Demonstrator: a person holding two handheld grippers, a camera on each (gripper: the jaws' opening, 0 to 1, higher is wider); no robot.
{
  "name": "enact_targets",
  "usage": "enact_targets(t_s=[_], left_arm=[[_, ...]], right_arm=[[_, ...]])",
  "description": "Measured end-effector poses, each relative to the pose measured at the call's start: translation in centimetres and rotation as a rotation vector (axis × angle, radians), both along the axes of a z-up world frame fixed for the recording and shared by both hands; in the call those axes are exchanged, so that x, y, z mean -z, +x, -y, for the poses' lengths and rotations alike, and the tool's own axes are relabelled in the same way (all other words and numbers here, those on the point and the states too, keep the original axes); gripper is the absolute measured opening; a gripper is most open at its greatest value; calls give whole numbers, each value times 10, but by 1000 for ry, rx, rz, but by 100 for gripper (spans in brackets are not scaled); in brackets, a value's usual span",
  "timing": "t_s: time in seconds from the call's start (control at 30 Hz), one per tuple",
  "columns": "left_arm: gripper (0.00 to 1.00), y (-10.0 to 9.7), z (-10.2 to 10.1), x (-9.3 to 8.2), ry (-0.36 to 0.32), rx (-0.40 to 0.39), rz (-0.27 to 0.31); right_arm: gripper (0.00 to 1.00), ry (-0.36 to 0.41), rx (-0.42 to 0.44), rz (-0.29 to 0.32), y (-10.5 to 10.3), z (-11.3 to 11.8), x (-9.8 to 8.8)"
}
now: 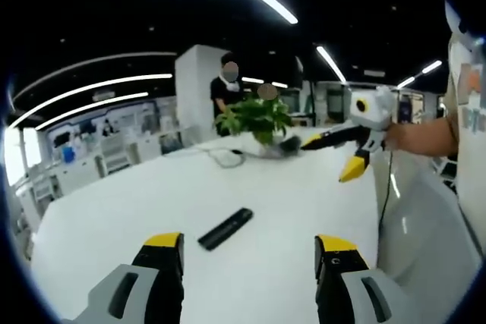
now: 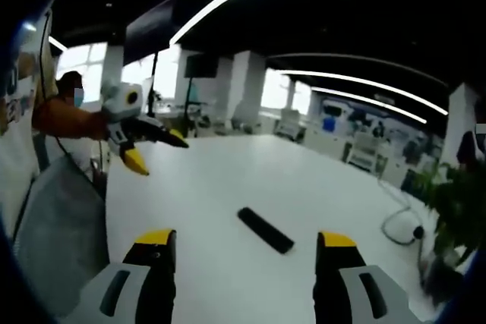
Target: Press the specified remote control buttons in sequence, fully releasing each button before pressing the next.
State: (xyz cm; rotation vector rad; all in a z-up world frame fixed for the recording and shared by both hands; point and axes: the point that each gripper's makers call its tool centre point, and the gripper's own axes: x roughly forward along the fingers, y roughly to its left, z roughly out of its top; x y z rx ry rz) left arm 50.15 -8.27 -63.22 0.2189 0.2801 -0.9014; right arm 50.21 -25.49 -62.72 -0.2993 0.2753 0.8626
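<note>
The slim black rectangular remote control lies flat on the white table, untouched, ahead of both grippers. The left gripper has its 2 yellow-tipped jaws spread apart, and so does the right gripper. The left gripper view adds a leafy green potted plant and a grey cable at the table's far edge.

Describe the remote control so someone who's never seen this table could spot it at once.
On the big white table, look at the open middle, ahead of the potted plant and white cable. The remote control is the slim black bar lying flat and alone.
</note>
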Motion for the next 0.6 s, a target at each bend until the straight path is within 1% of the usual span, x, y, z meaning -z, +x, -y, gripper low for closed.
enact_targets(t_s=[0.37, 0.6], left_arm=[[71, 15, 6, 5, 20, 24, -16], [71, 32, 6, 3, 27, 33, -17]], right_arm=[[74, -22, -19, -2, 20, 5, -2], [73, -45, -34, 2, 35, 8, -5]])
